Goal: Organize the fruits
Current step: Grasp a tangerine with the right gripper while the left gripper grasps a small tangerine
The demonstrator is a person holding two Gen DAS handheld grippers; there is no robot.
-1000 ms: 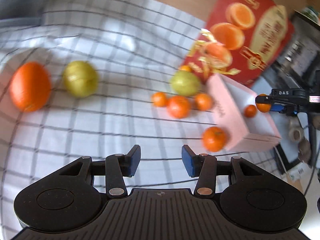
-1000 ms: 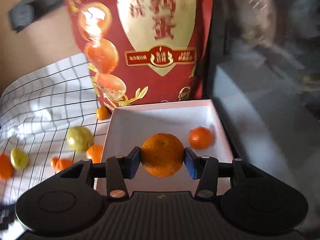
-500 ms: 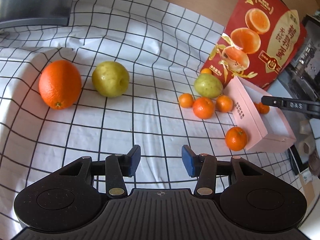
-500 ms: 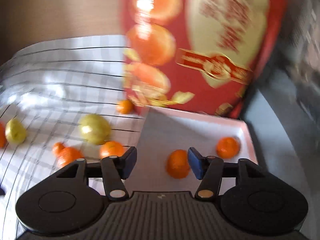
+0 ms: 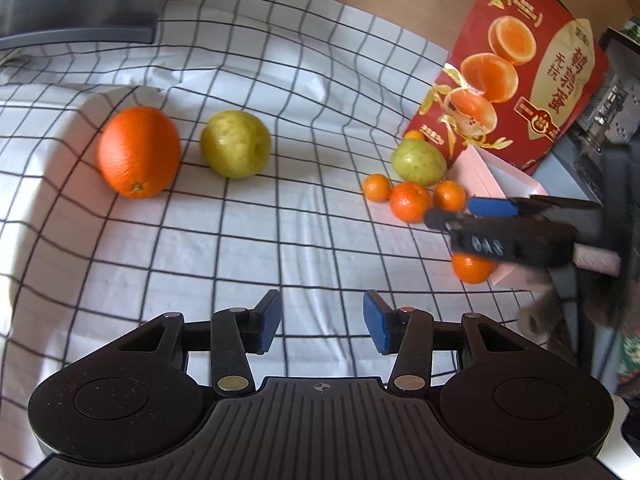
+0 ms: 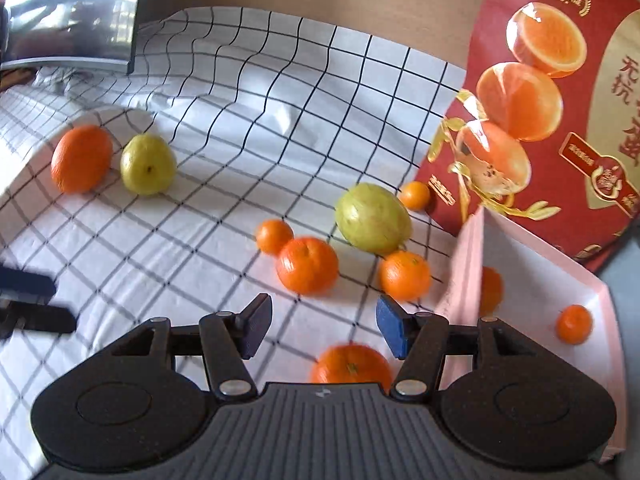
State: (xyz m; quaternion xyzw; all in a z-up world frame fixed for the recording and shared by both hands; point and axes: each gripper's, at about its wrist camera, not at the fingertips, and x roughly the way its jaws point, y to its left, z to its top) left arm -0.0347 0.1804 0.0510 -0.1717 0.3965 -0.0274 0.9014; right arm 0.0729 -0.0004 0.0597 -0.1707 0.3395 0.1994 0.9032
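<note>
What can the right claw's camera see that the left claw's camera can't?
Only the right view looks inside the pink box and shows two small oranges there, one by the near wall and one farther right.

Only the left view shows the right claw from outside, reaching over the cloth.

Both show the big orange, the yellow-green apple, the red bag and the checked cloth.
</note>
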